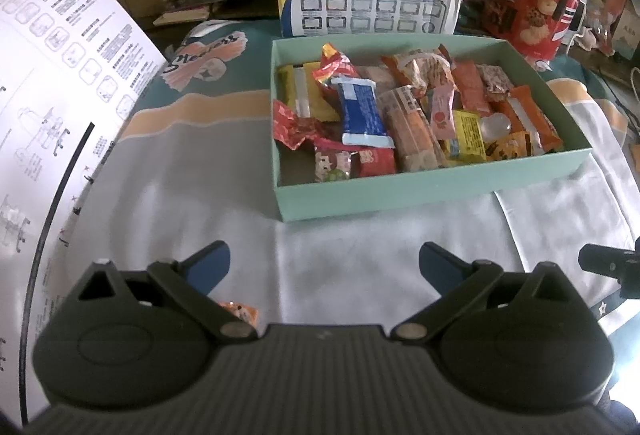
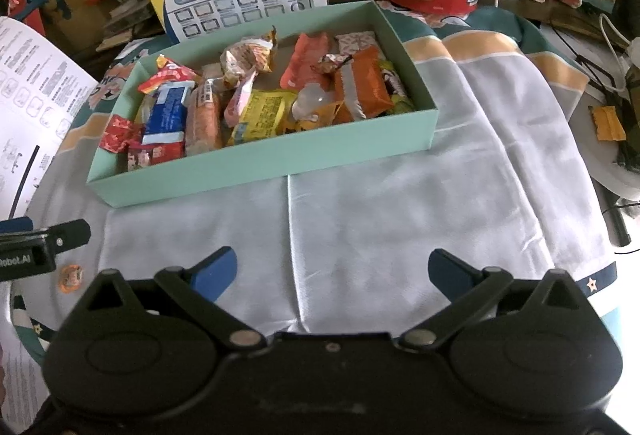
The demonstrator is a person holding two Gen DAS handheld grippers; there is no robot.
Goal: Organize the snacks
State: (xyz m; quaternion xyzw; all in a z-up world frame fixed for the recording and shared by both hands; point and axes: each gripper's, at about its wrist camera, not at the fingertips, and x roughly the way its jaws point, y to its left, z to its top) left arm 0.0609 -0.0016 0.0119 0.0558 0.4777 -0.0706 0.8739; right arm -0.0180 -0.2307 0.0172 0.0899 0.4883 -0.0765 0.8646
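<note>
We see the shallow mint-green cardboard box sitting mid-table on the pale grey satin cloth, already heaped with wrapped snacks, a blue-and-white bar among them. We judge the sorting nearly done: one small orange-wrapped candy lies loose on the cloth, near our left gripper. Both it and our right gripper hover with fingers spread wide, holding nothing. Bare cloth before the box leaves room; a white printed sheet crowds the left edge.
</note>
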